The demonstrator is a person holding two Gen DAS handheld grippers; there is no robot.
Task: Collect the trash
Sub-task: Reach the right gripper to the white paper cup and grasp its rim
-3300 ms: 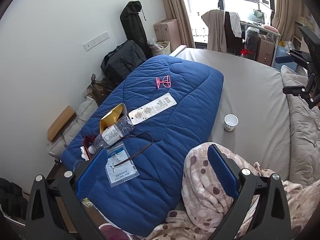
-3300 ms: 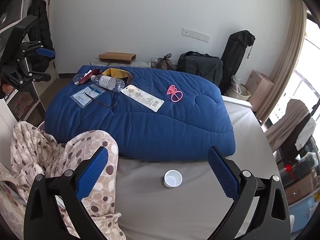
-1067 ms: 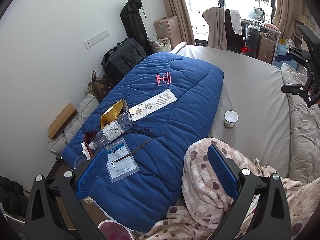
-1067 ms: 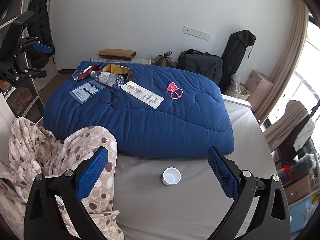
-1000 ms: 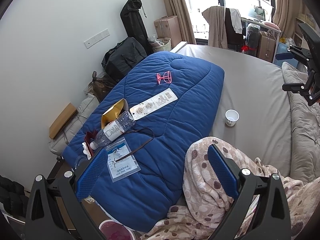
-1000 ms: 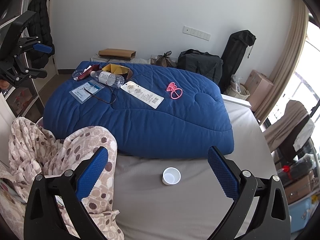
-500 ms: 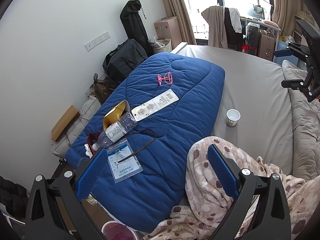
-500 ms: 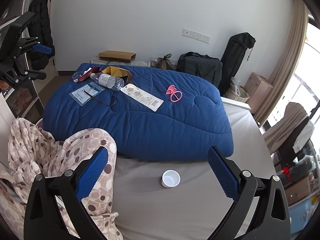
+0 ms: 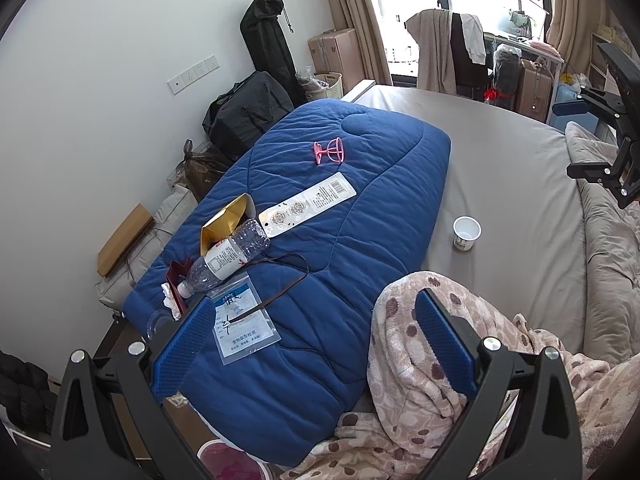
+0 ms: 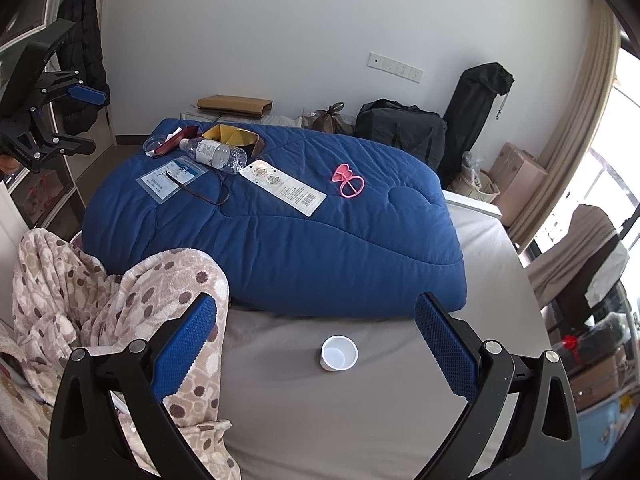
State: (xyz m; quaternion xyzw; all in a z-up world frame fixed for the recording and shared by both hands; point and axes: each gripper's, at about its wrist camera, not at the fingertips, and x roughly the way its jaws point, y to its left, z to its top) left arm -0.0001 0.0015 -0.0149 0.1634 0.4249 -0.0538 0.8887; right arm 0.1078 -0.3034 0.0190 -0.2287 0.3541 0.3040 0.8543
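Blue quilt: stitched cloth, matt w/ slight sheen. Spotted blanket: fluffy fleece. Bed sheet: smooth matt grey fabric. Bottle: clear ribbed plastic, glossy, paper label. Cup: white, smooth, paper or plastic, can't tell. Pink holder: shiny plastic. Both grippers' pads: blue knurled rubber-like; frames matt black.
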